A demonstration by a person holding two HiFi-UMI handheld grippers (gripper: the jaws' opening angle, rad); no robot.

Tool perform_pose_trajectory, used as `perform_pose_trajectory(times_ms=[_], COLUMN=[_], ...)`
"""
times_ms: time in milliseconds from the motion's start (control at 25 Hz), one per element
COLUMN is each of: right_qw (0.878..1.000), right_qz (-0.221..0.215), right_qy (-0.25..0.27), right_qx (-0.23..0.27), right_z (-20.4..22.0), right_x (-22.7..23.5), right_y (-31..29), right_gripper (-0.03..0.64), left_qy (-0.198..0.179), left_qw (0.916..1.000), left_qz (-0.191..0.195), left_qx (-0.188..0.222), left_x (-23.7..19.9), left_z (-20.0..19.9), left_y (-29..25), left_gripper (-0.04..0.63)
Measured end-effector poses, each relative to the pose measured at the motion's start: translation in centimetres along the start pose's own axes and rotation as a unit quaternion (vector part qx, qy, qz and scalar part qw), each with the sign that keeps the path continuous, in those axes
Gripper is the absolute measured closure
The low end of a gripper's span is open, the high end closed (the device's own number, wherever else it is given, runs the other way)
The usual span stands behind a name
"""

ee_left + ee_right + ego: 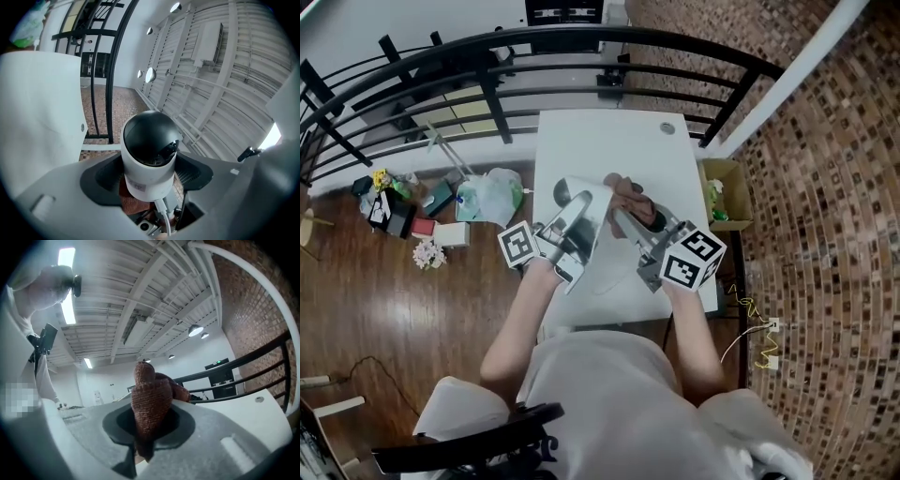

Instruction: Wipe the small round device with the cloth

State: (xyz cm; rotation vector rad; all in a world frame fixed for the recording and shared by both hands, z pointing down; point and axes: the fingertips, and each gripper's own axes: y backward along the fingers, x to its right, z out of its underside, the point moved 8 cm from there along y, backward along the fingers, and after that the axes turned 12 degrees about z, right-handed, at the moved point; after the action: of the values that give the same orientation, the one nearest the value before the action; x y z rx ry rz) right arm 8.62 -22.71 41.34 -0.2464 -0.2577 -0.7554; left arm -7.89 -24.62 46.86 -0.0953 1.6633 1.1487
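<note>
1. The left tongs (573,214) are clenched on the small round device (150,154). The dark pads press on its white body from either side.
2. The device has a glossy black dome on top. It points away from the left gripper's camera, towards the ceiling.
3. A white cable (165,216) leaves the bottom of the device and runs down between the jaws.
4. The right tongs (625,217) are clenched on the reddish-brown knitted cloth (150,401). The cloth stands up out of the jaws in a bunched fold.
5. In the head view, both tongs meet over the middle of the white bench (609,141). The device is held above the bench and the cloth is right beside it.
6. In the left gripper view, a piece of the cloth shows just under the device's white base, touching it.
7. A black railing (487,58) curves round the far side of the bench.
8. A cardboard box (728,192) stands on the floor by the right edge of the bench.
</note>
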Motion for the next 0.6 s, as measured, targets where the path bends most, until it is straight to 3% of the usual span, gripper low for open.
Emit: perform_pose_trajectory(times_ms=[360,520,600], right_qw=[0.999,0.994,0.994], right_qz=[-0.042,-0.099,-0.092], right_qy=[-0.003,-0.037,-0.050], right_qx=[-0.012,0.011,0.030], right_z=[0.7,0.3,-0.4], right_x=[-1.2,-2.0,-1.4], right_y=[1.9,3.4,4.6], right_gripper=[0.586,0.588,0.588], left_qy=[-0.006,-0.001,-0.002], left_qw=[0.9998,0.9998,0.9998], left_qz=[-0.015,-0.019,-0.021], left_qx=[-0.008,-0.004,-0.006], left_x=[-1.3,-2.0,-2.3], left_z=[0.4,0.5,0.5], left_y=[-0.4,-0.5,-0.5], left_gripper=[0.232,0.232,0.232])
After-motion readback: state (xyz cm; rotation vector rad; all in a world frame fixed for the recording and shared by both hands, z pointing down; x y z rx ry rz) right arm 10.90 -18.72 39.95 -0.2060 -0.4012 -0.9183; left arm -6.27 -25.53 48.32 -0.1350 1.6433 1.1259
